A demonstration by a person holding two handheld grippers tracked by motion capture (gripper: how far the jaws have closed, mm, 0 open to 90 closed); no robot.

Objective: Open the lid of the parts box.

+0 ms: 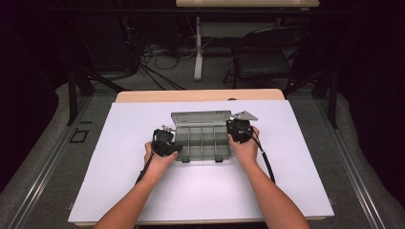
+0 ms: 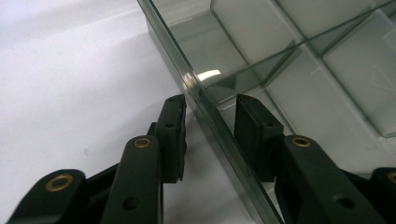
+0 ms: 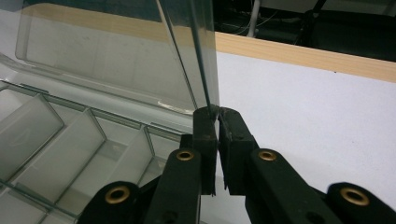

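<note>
My left tongs (image 2: 208,116) straddle, jaws apart, the near wall of the clear grey plastic compartment box (image 1: 203,140) on the white tabletop (image 1: 119,181); my right tongs (image 3: 217,116) pinch its raised lid's (image 3: 116,60) edge. Steady the base, lower the lid slowly.

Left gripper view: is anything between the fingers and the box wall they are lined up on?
Nothing visible. The left gripper is open with one finger on each side of the clear organizer box side wall, gaps bare. The right gripper is shut on the box's far edge beside the raised lid.
</note>
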